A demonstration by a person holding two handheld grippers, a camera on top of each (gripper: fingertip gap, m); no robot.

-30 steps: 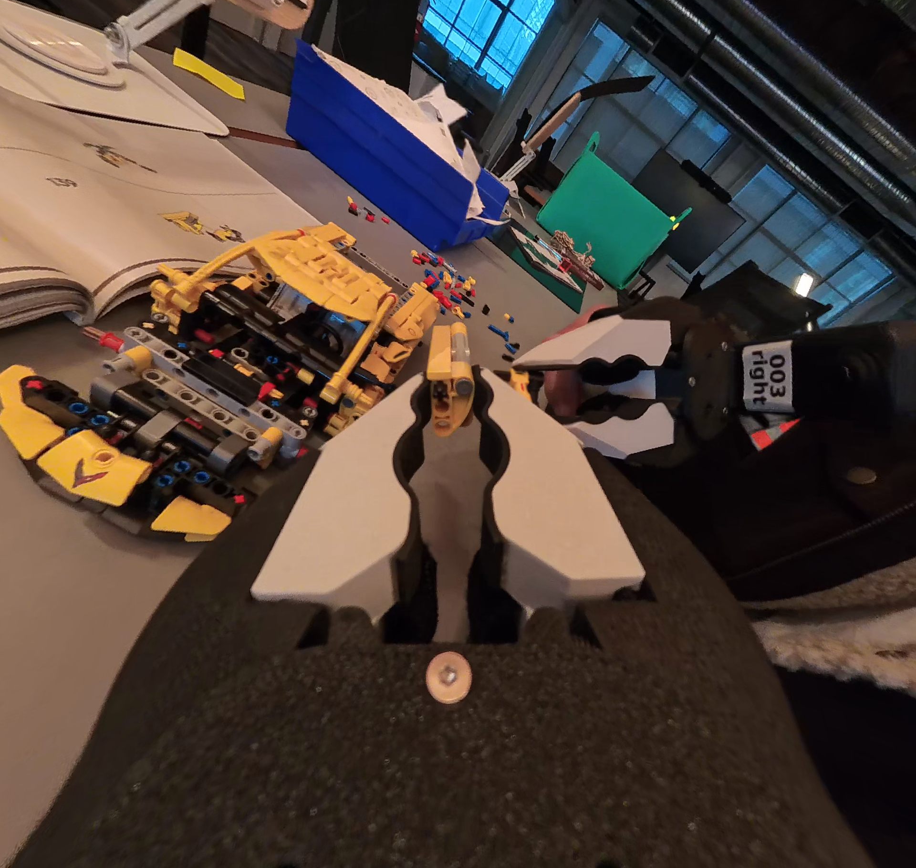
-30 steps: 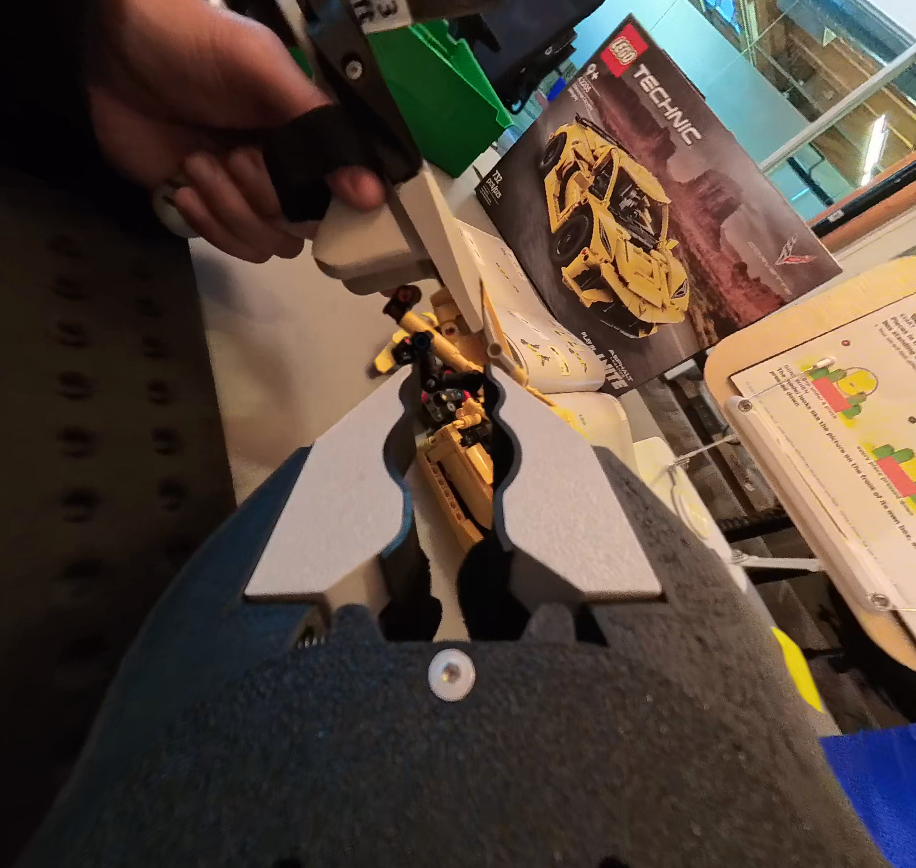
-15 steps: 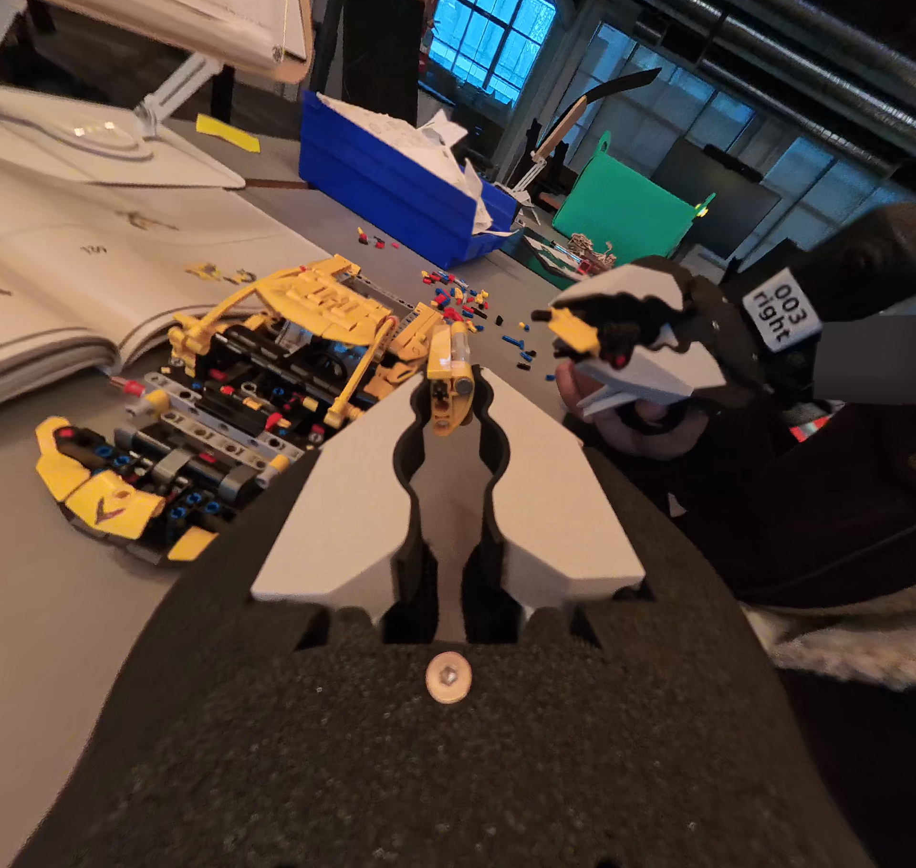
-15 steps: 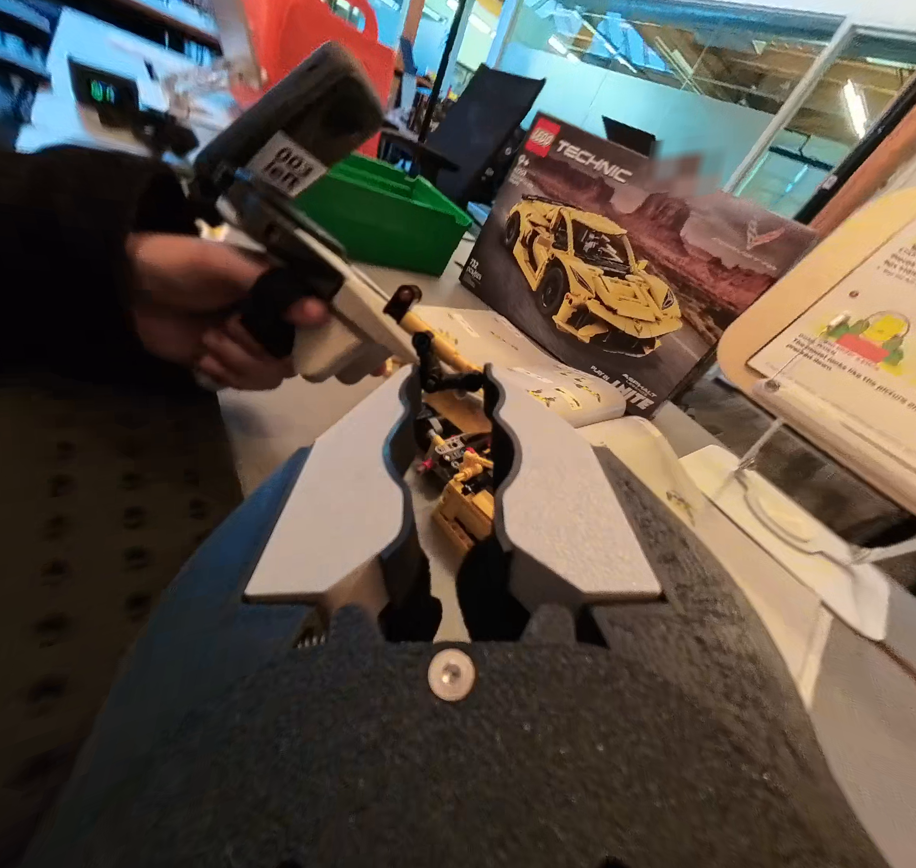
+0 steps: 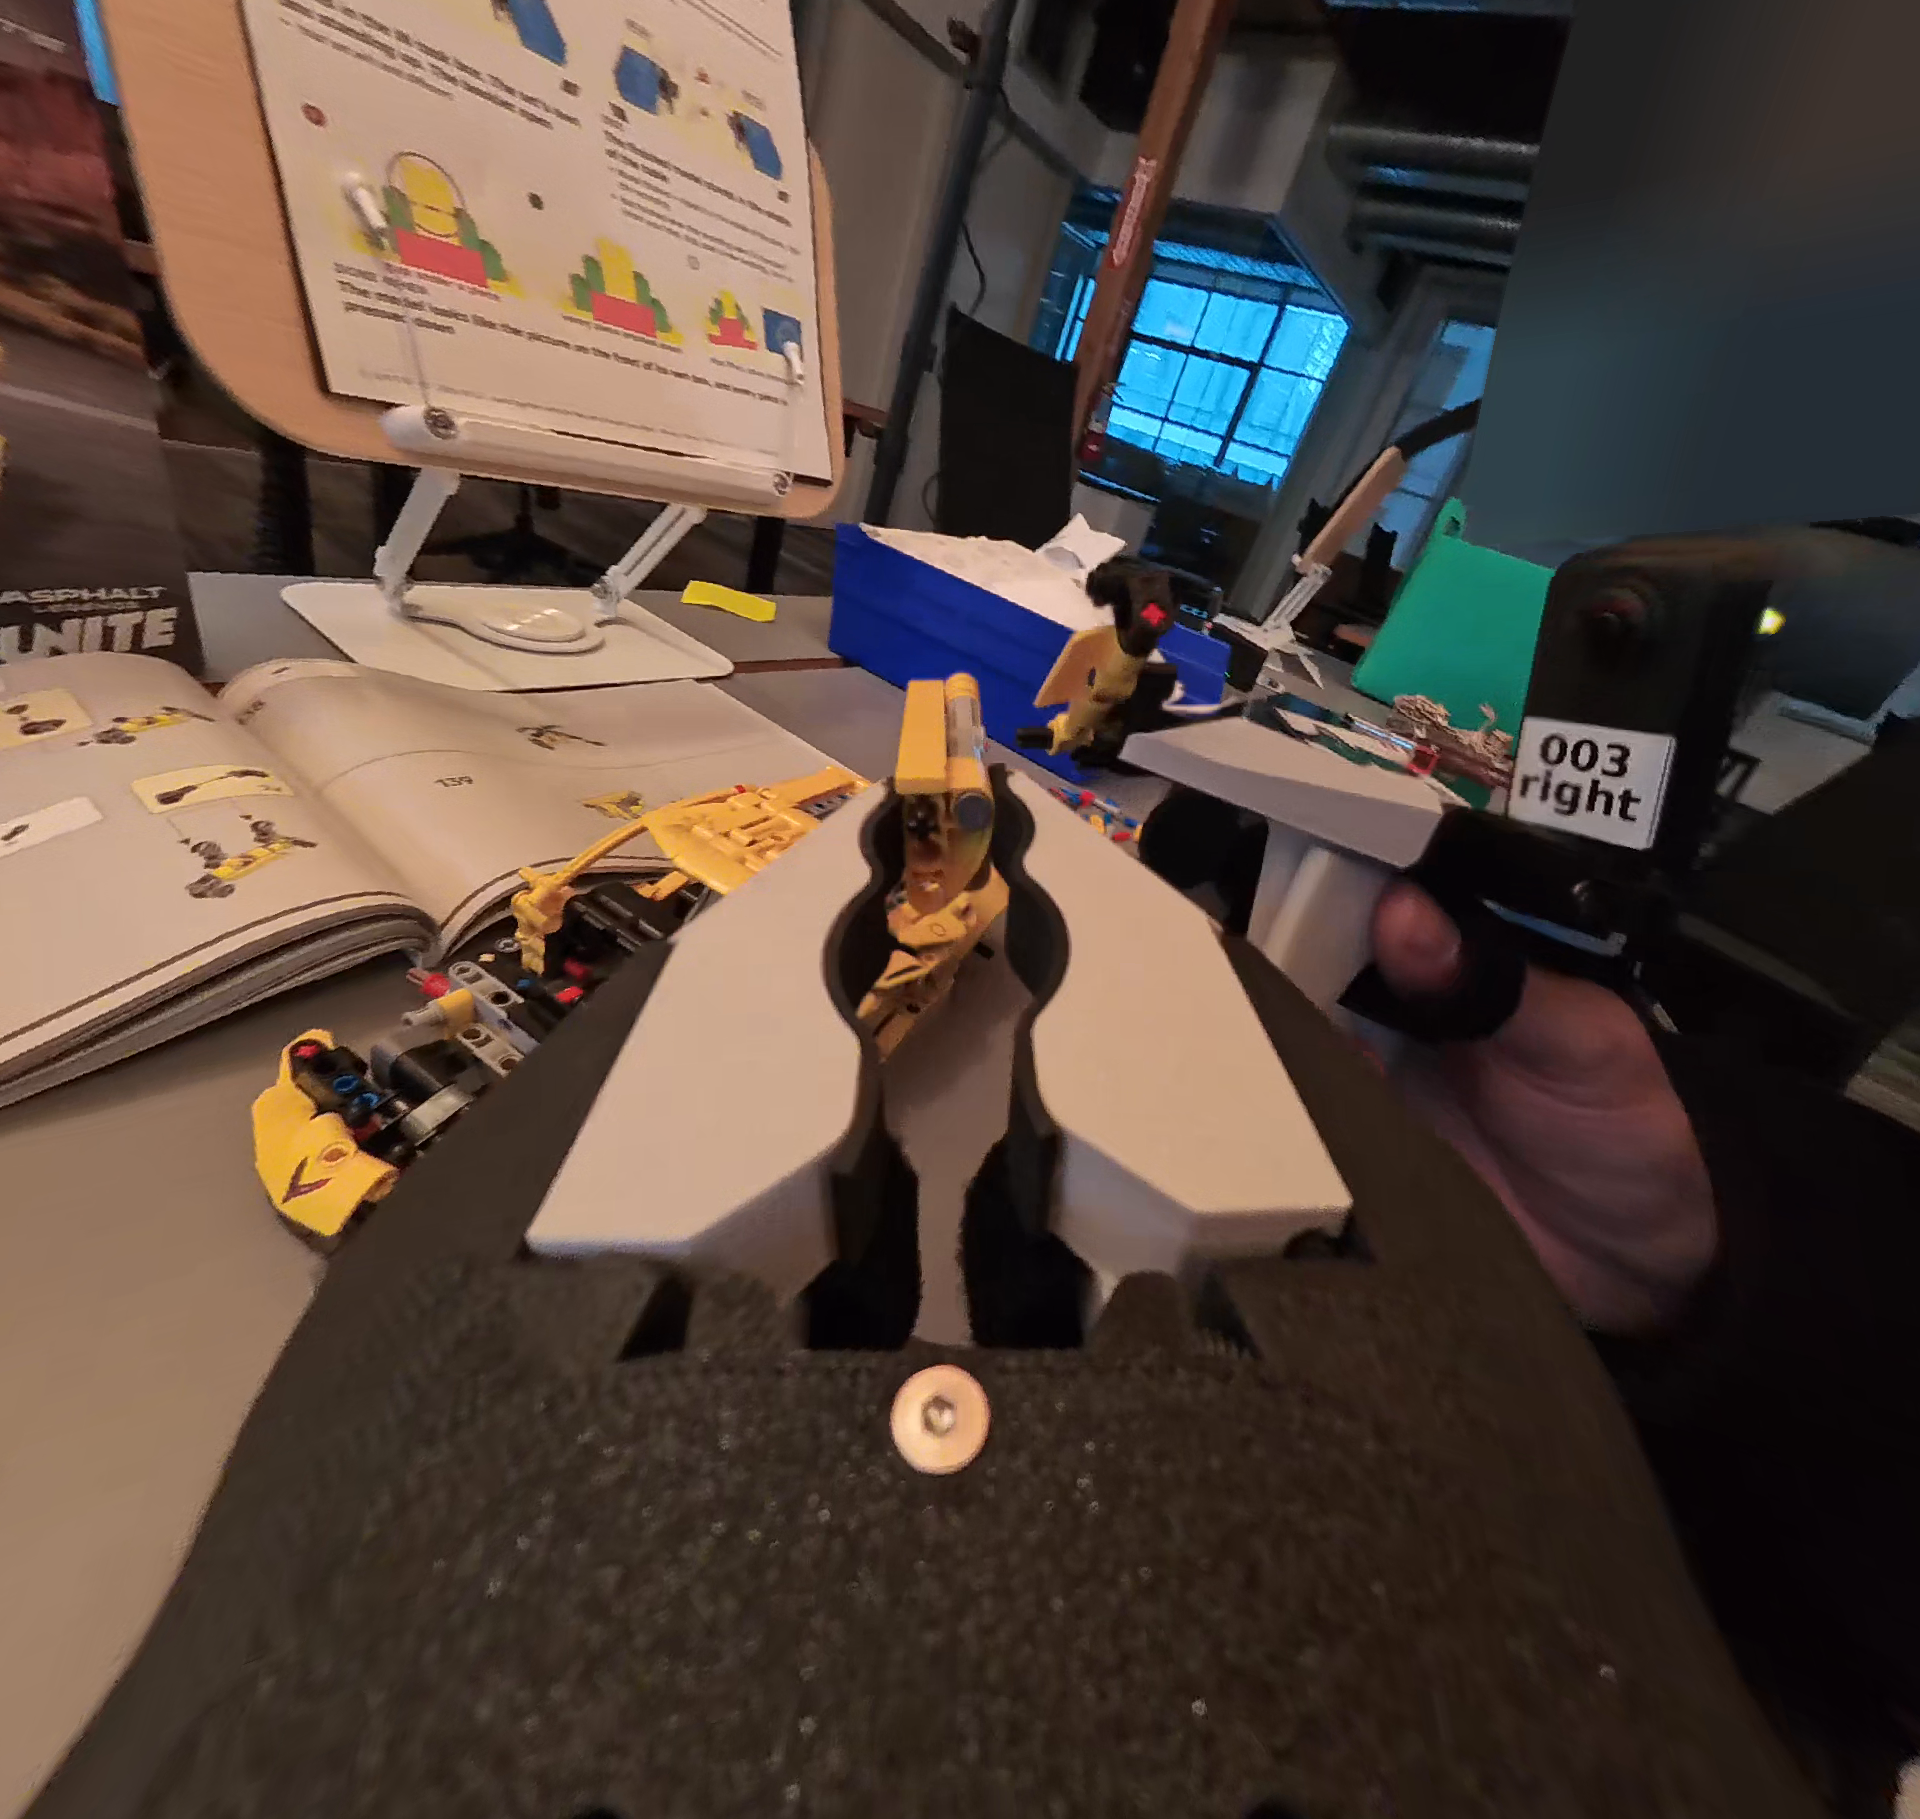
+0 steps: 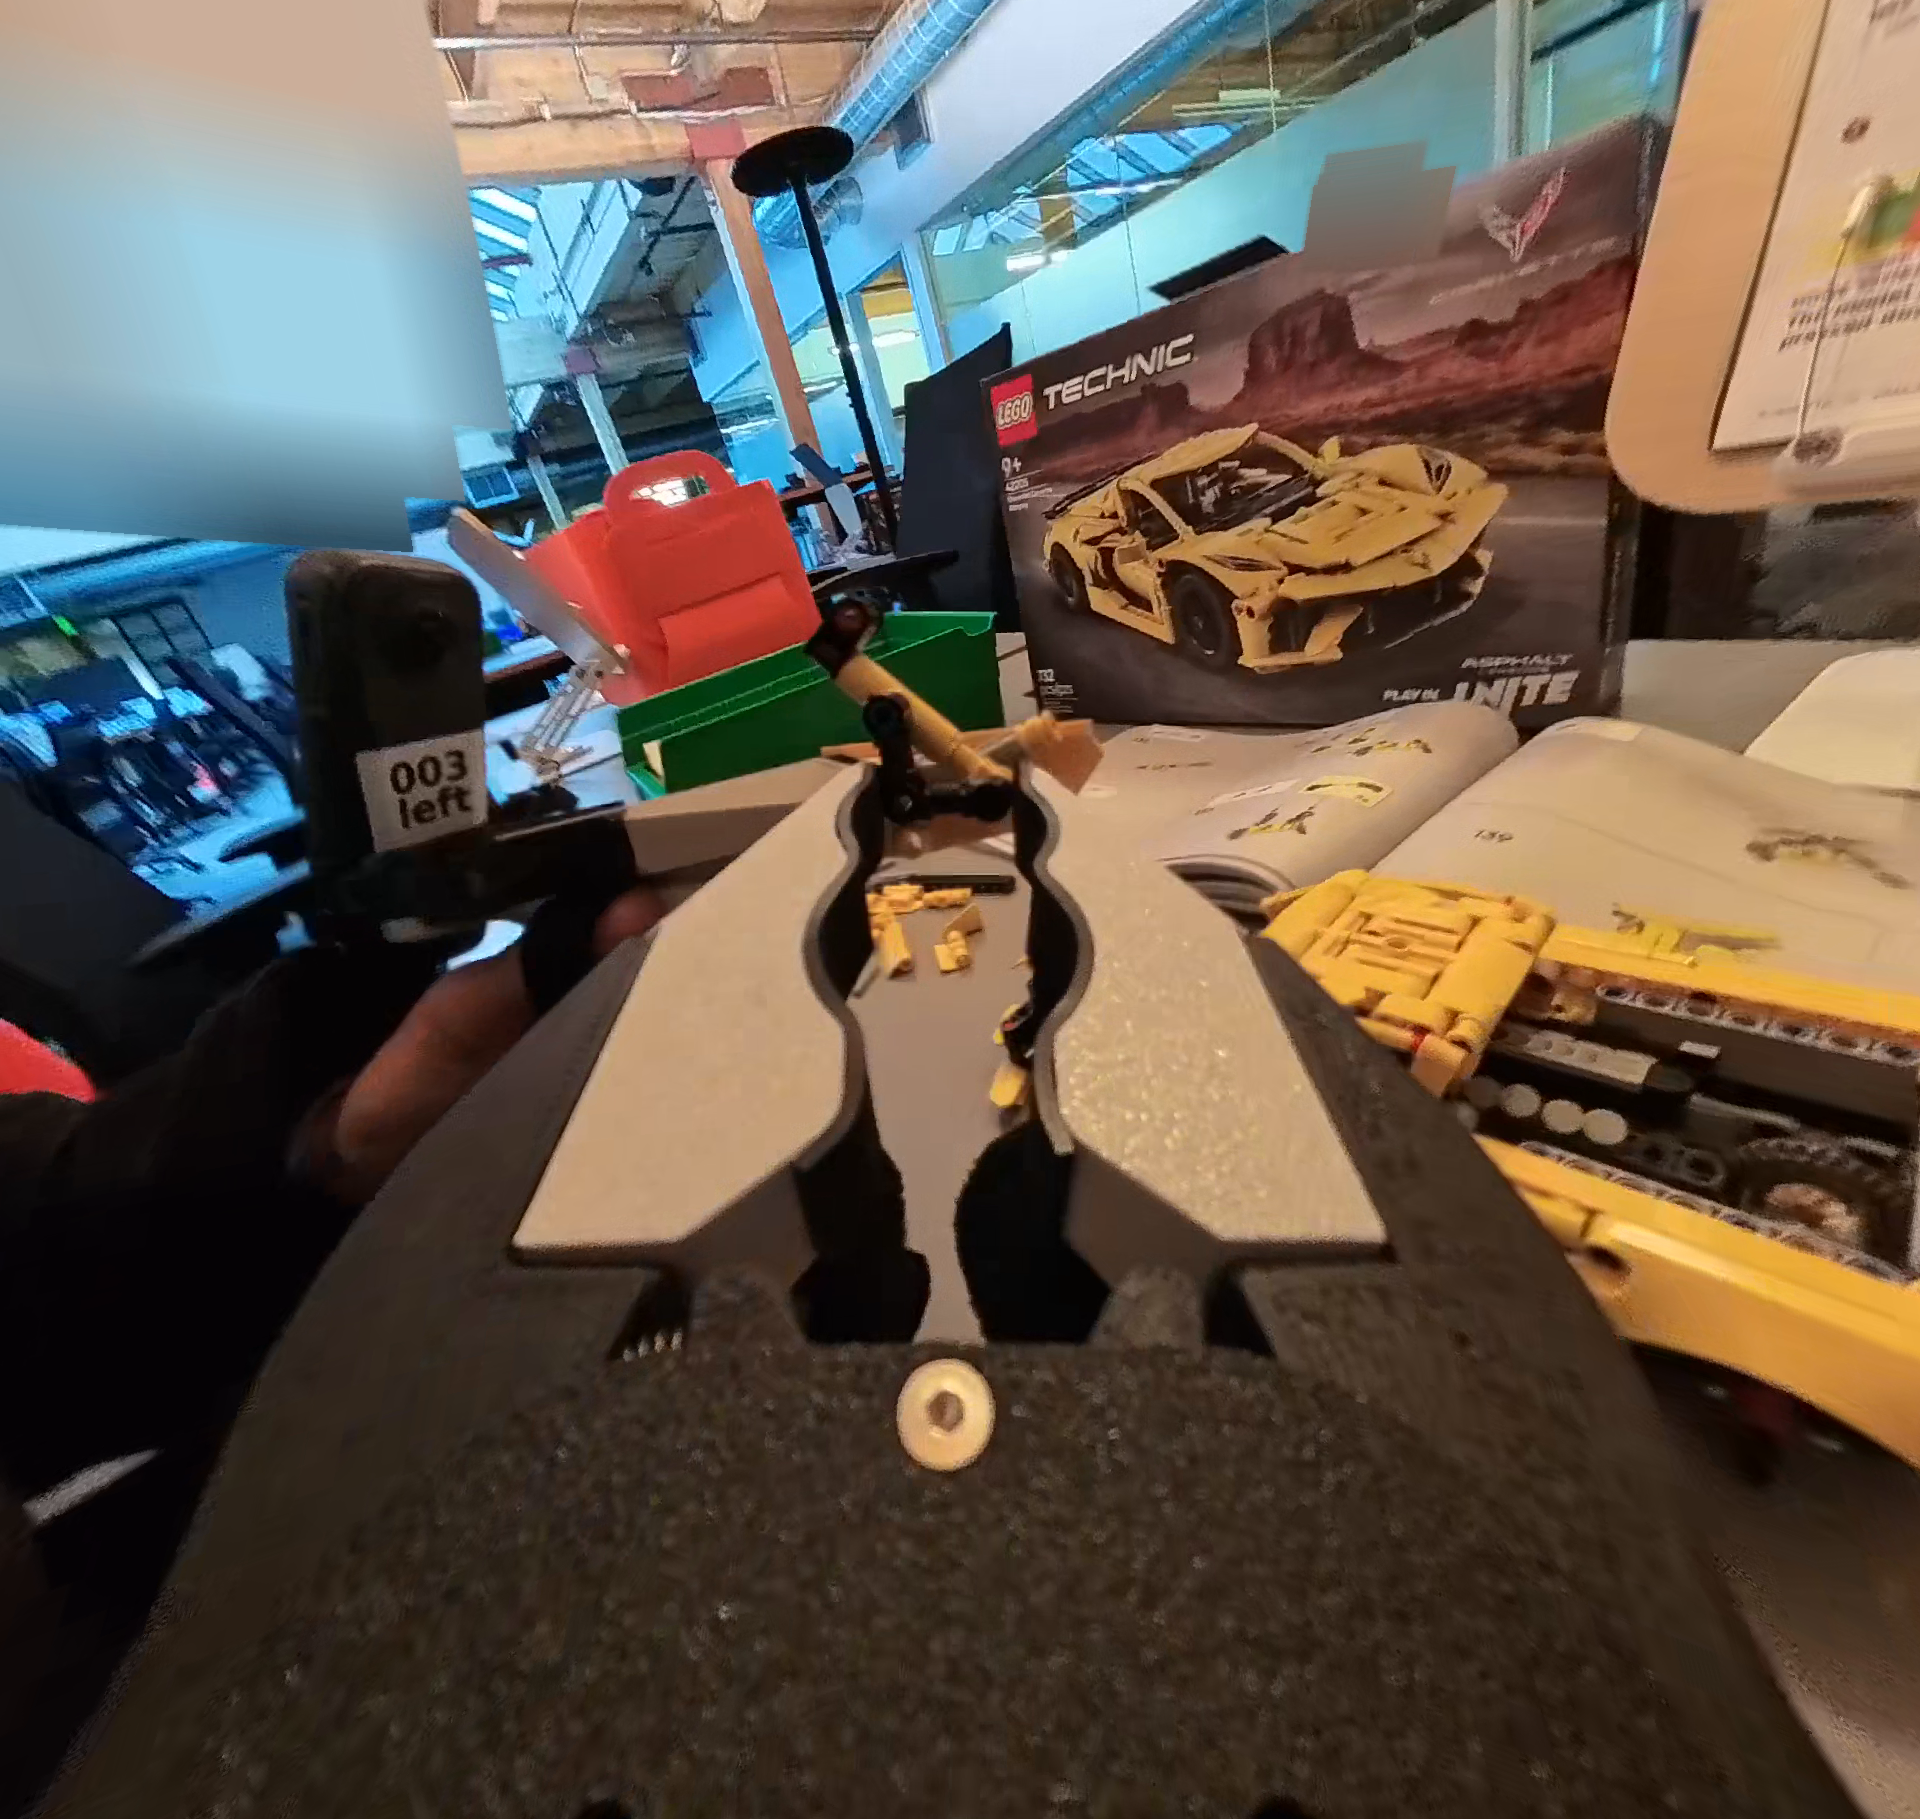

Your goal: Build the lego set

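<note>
The left wrist view shows the left gripper [image 5: 948, 813] with its fingers pinching a small yellow lego sub-assembly [image 5: 940, 839] that stands upright between the tips. Beyond it to the right, the right gripper [image 5: 1127, 730], held by a hand [image 5: 1538, 1094], clamps a yellow-and-black lego piece [image 5: 1112, 668] raised in the air. Only this view shows the blue bin [image 5: 935, 616] and the sheet of pictures on a tilted stand [image 5: 520, 159].

The right wrist view shows the same piece [image 6: 935, 761] from behind, gripped at the fingertips, a tan rod angling up to a black end. Only here appear the set's box [image 6: 1320, 502] with a yellow car pictured, a green bin [image 6: 821, 709], a red bag [image 6: 686, 564], and loose yellow parts [image 6: 925, 928] on the grey table [image 6: 935, 1094].

The half-built yellow and black lego car [image 5: 468, 1021] lies on the table below and left of the left gripper, in front of the open instruction booklet [image 5: 260, 834]; in the right view it [image 6: 1558, 1042] sits at the right.
</note>
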